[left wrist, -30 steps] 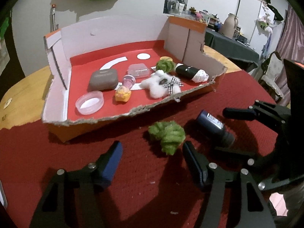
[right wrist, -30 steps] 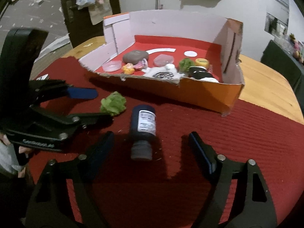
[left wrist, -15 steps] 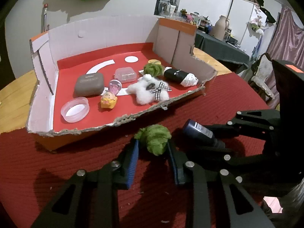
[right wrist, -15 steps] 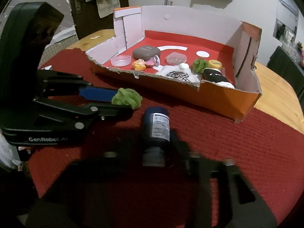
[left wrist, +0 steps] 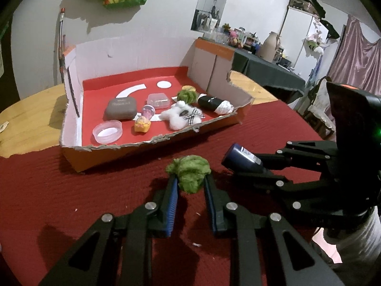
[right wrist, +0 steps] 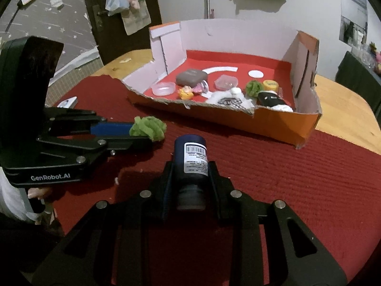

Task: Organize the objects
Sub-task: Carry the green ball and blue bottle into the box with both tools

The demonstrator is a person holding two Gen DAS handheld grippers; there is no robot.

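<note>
My left gripper (left wrist: 189, 183) is shut on a fuzzy green ball (left wrist: 190, 172), held just above the red cloth; it also shows in the right wrist view (right wrist: 148, 128). My right gripper (right wrist: 190, 166) is shut on a dark blue bottle (right wrist: 191, 158) with a white label, lying along the fingers; the bottle also shows in the left wrist view (left wrist: 243, 160). Both stand in front of the torn cardboard box (left wrist: 152, 143) with a red floor.
The box holds a grey case (left wrist: 121, 108), a clear lid (left wrist: 107, 132), a small clear box (left wrist: 158, 100), a yellow toy (left wrist: 142, 124), a white plush (left wrist: 182, 116), another green ball (left wrist: 187, 95) and a black roll (left wrist: 213, 102). A red cloth (right wrist: 309, 178) covers the wooden table.
Both grippers have closed from open: the left on the green ball, the right on the blue bottle. Both have lifted their objects slightly off the cloth.
</note>
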